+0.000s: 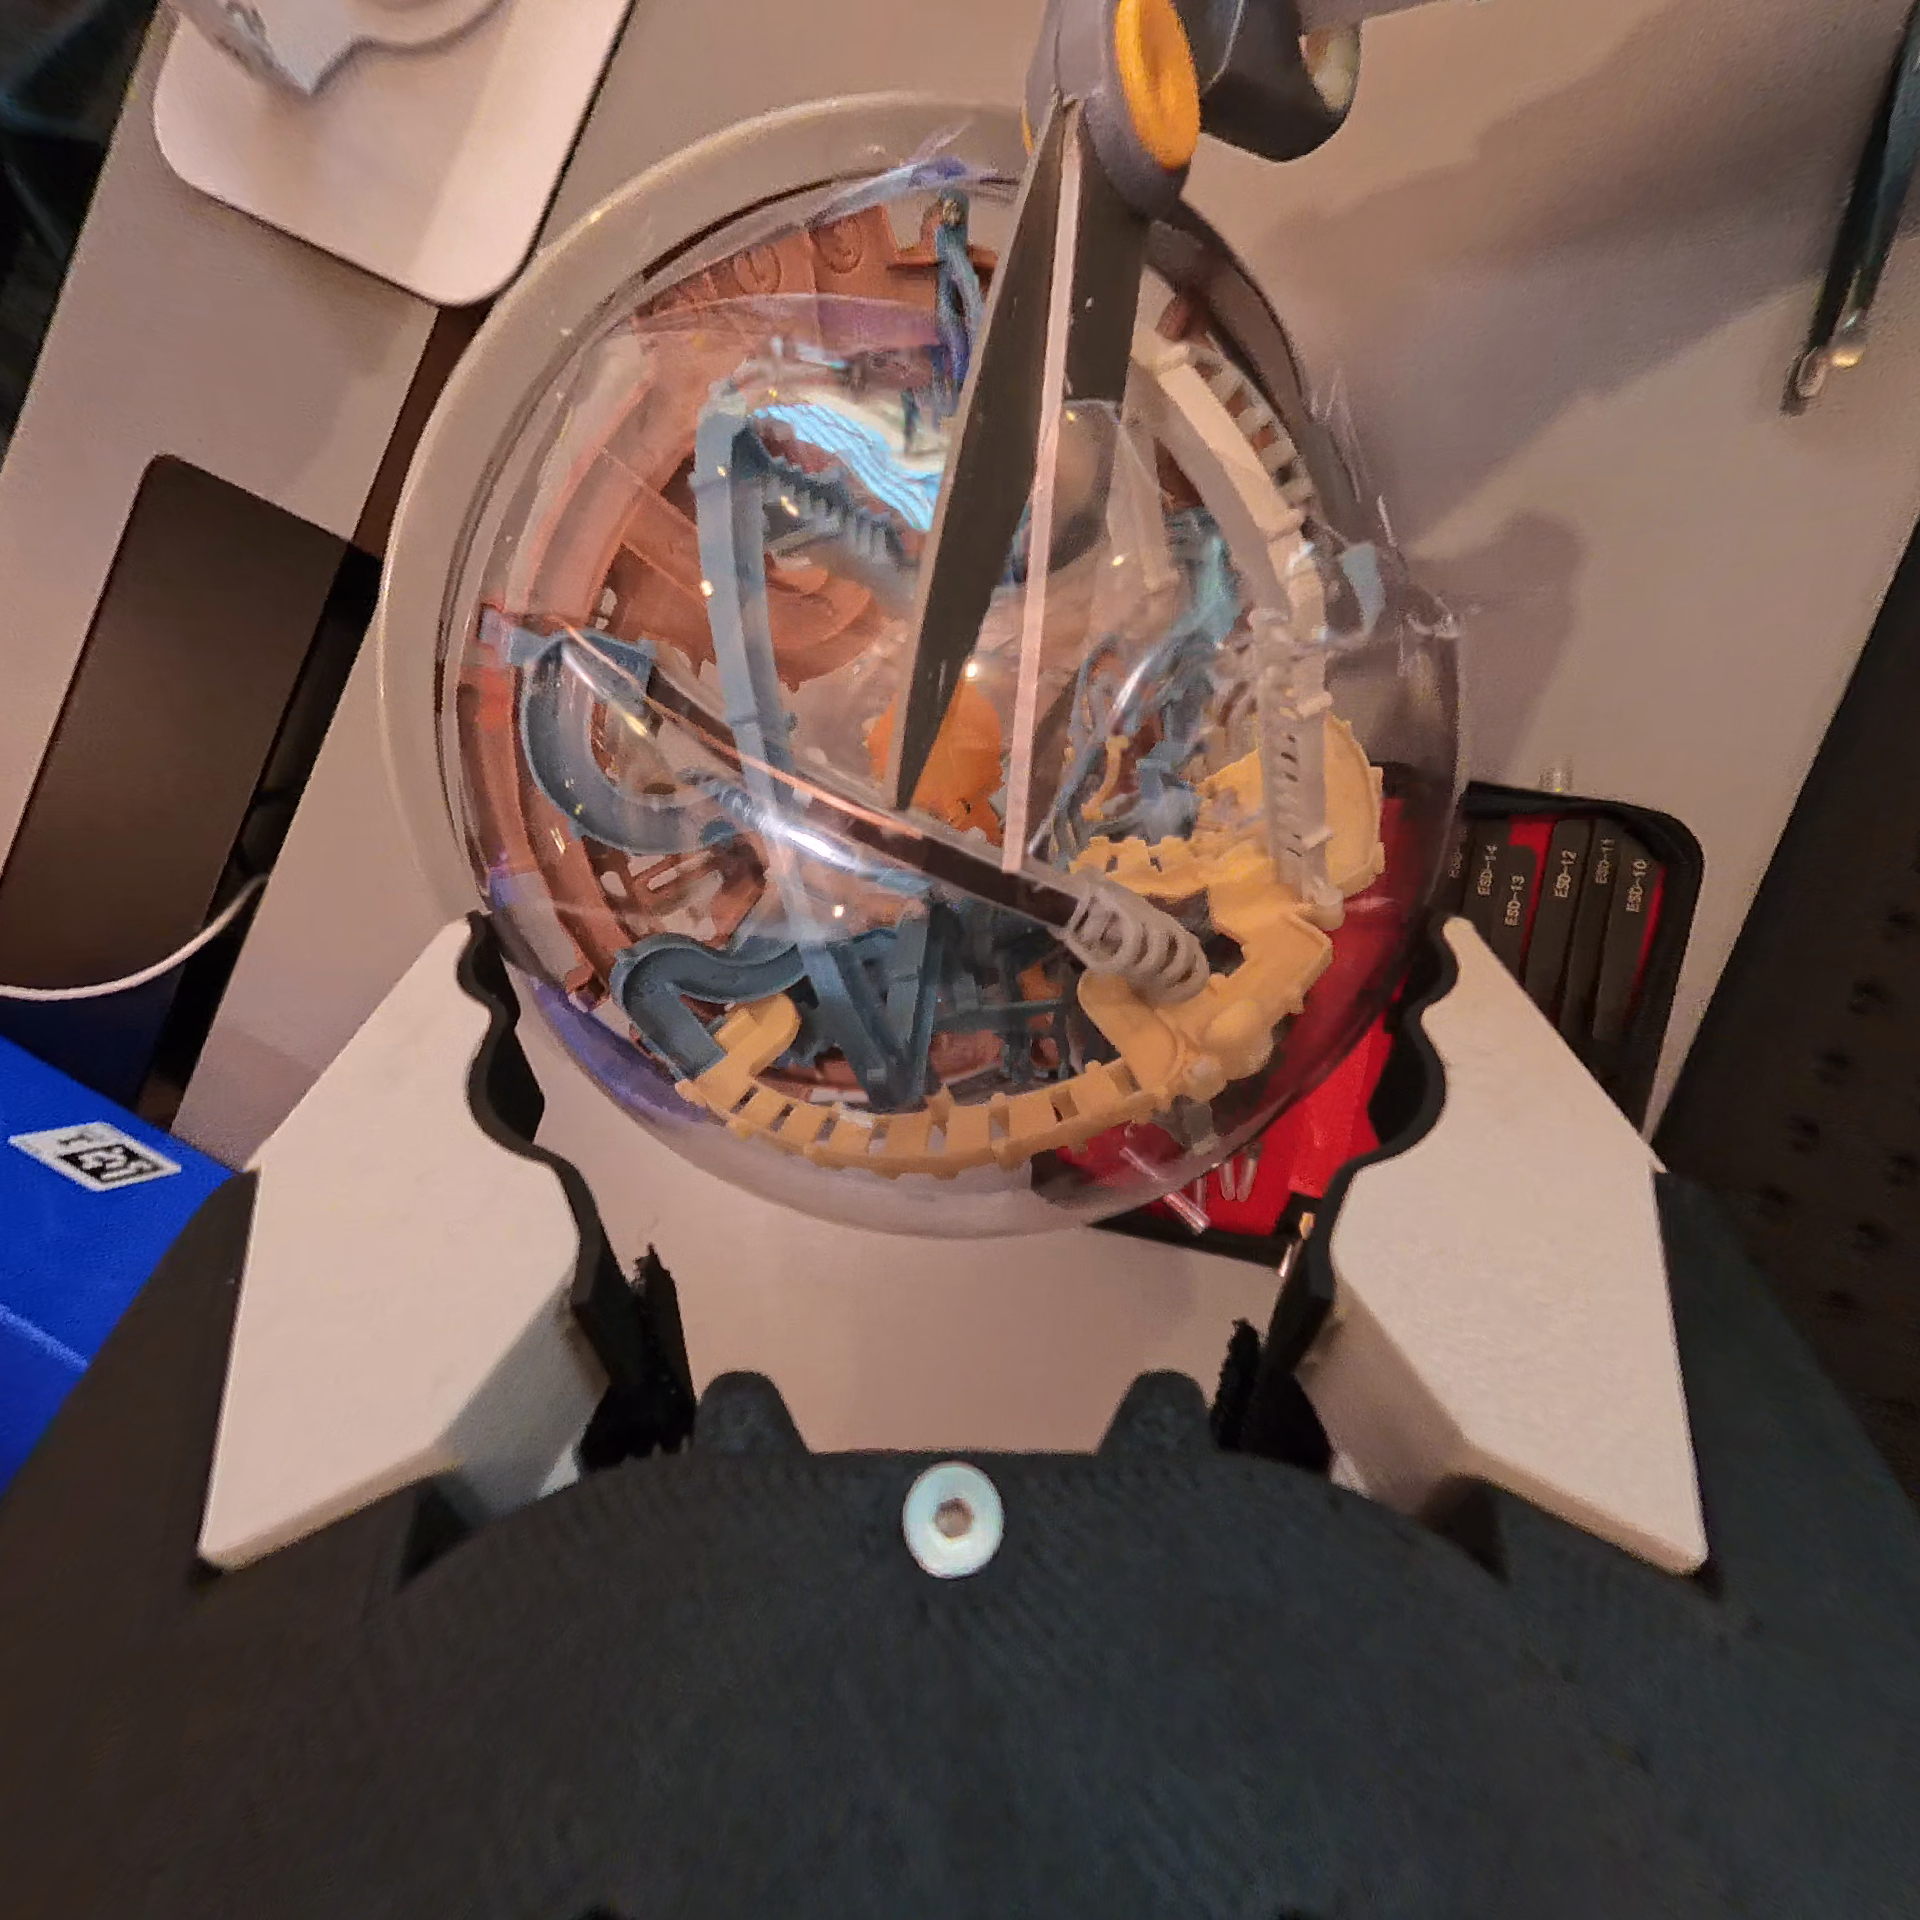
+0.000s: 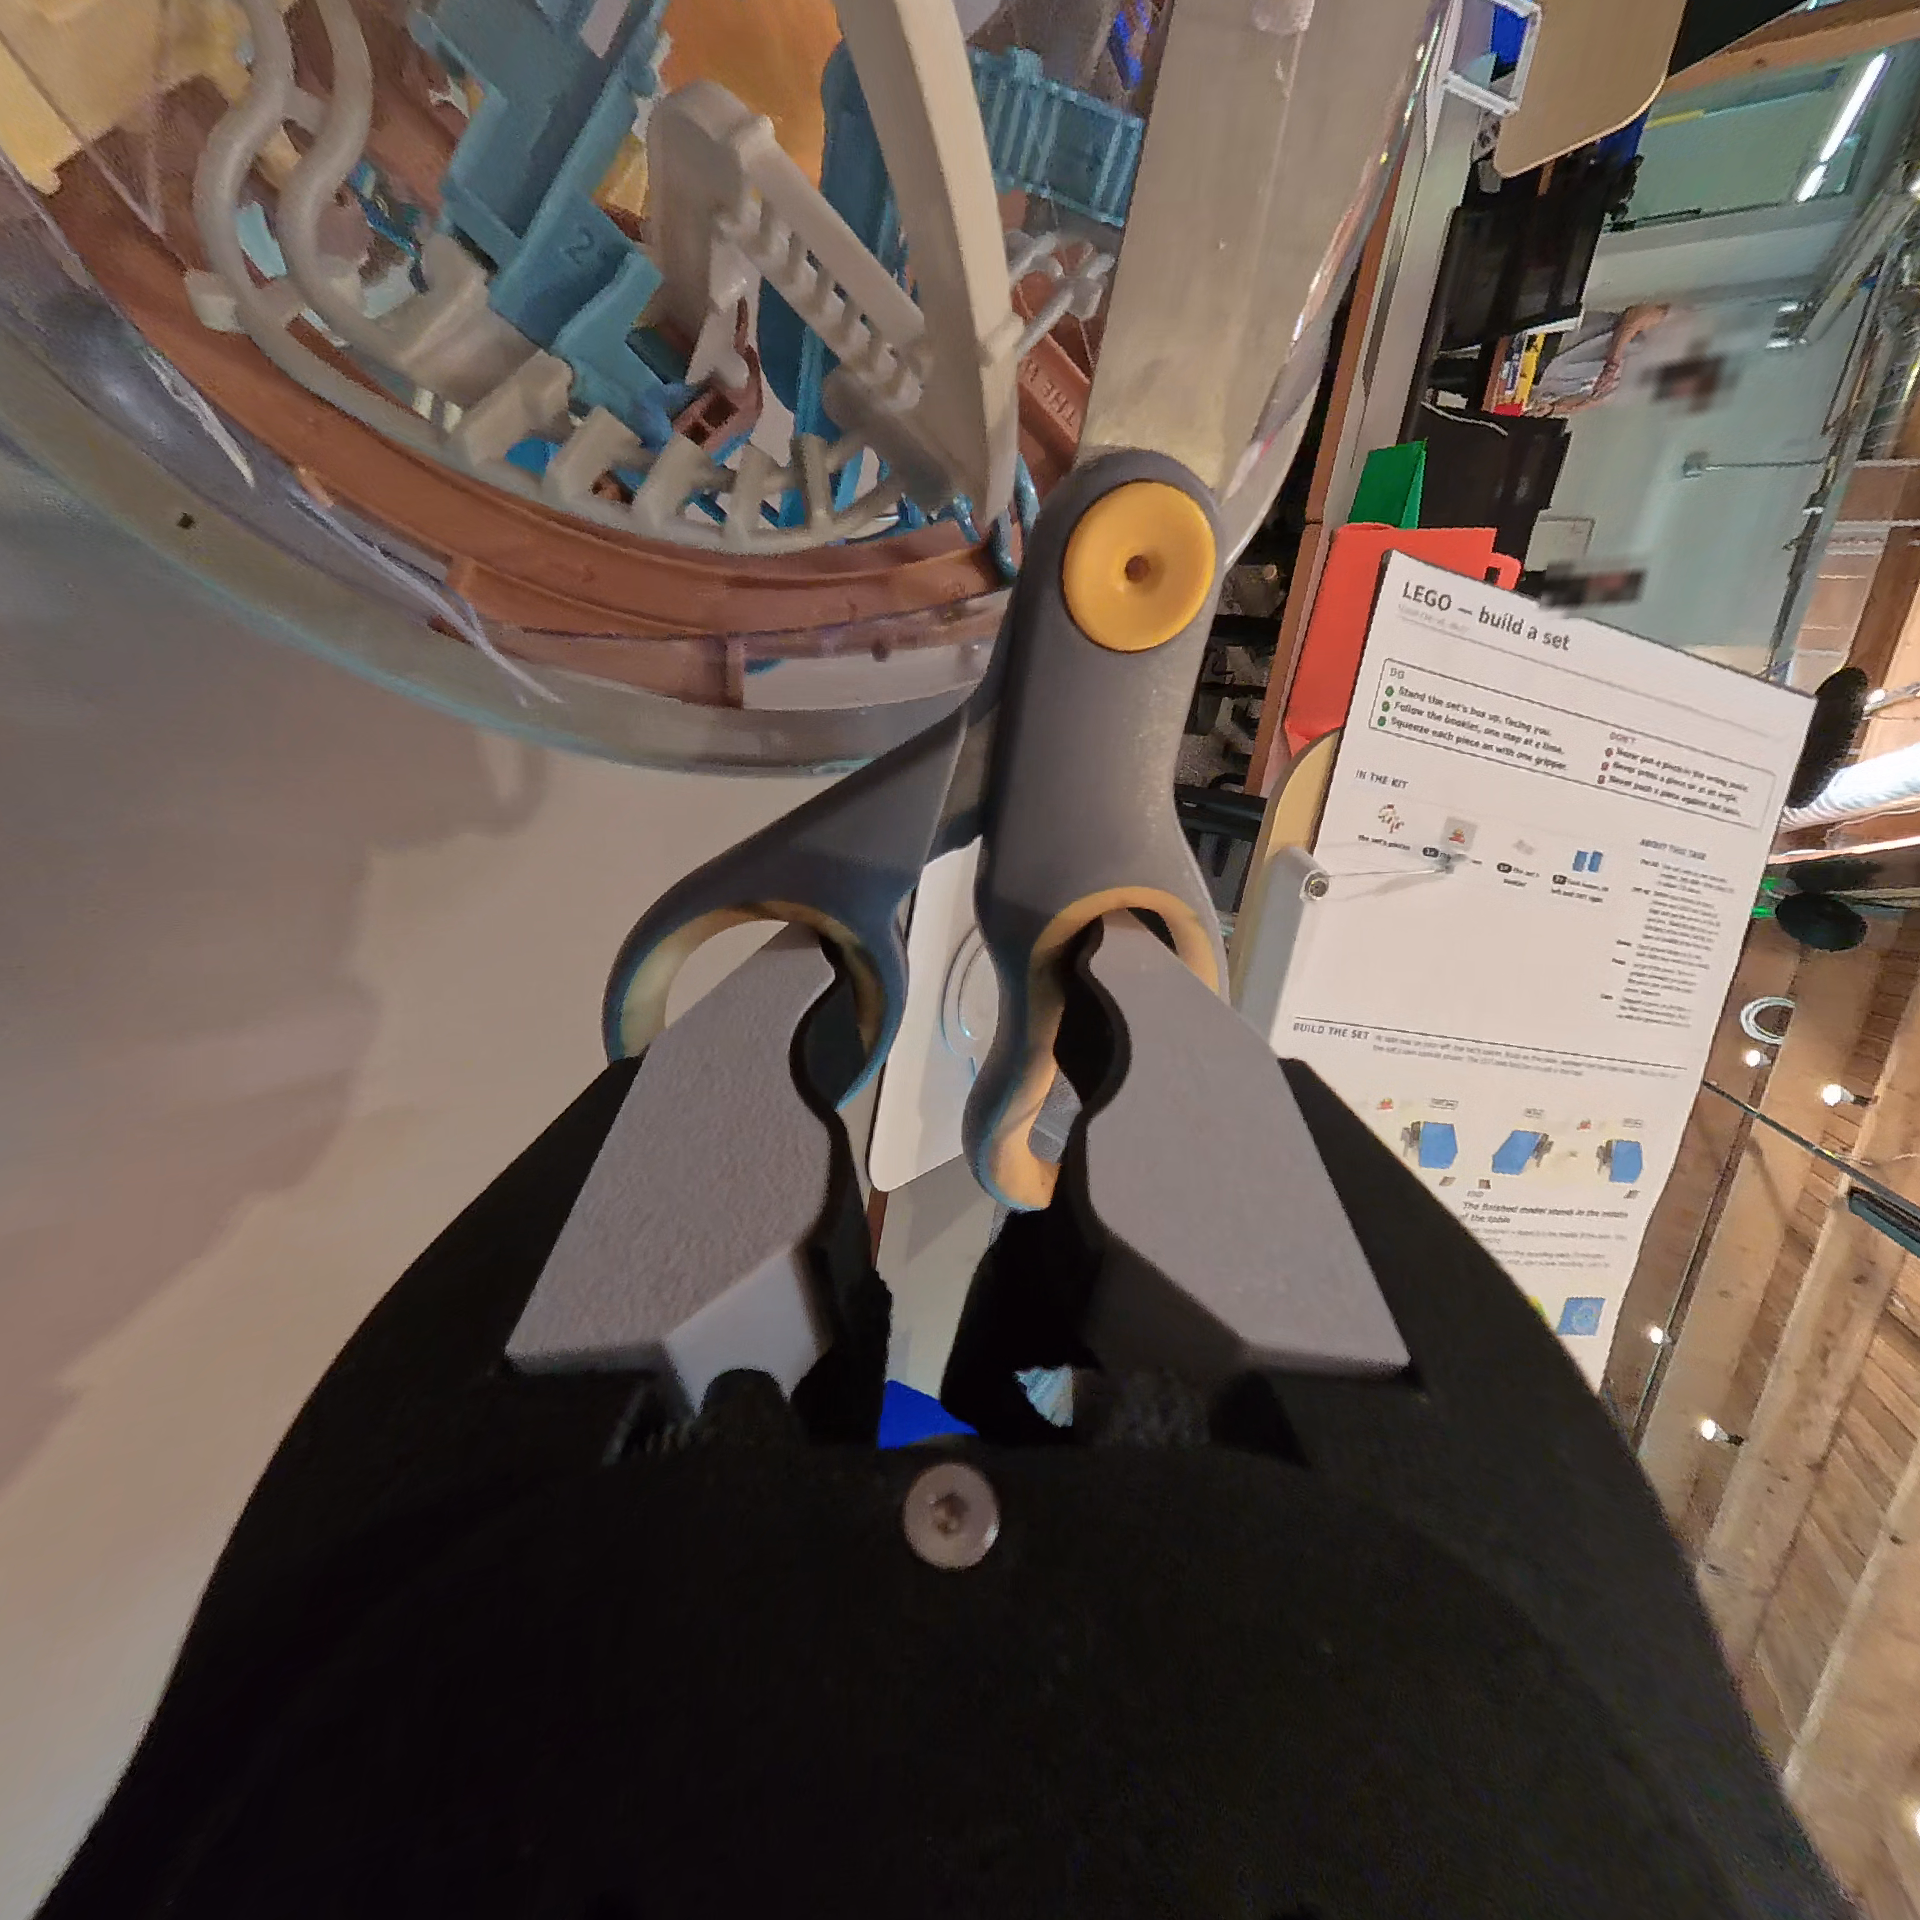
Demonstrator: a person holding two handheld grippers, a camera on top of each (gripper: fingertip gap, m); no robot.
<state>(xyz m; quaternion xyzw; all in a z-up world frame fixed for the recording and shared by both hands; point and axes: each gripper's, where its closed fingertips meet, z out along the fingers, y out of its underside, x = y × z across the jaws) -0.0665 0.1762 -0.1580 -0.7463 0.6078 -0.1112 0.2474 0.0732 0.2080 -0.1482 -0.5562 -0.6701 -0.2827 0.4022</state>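
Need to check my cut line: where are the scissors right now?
The scissors sit in the right tool, fingers through both handle loops; in the left wrist view their open blades cross the top of the maze ball.

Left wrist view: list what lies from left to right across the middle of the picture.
Blue bin → left gripper, fingers on either side of the clear maze ball → scissors lying across the ball → red-lined tool case.

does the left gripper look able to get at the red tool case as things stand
Probably not. The left gripper is shut on the clear maze ball, which fills its jaws and sits between it and the red tool case, with the scissors lying across the ball.
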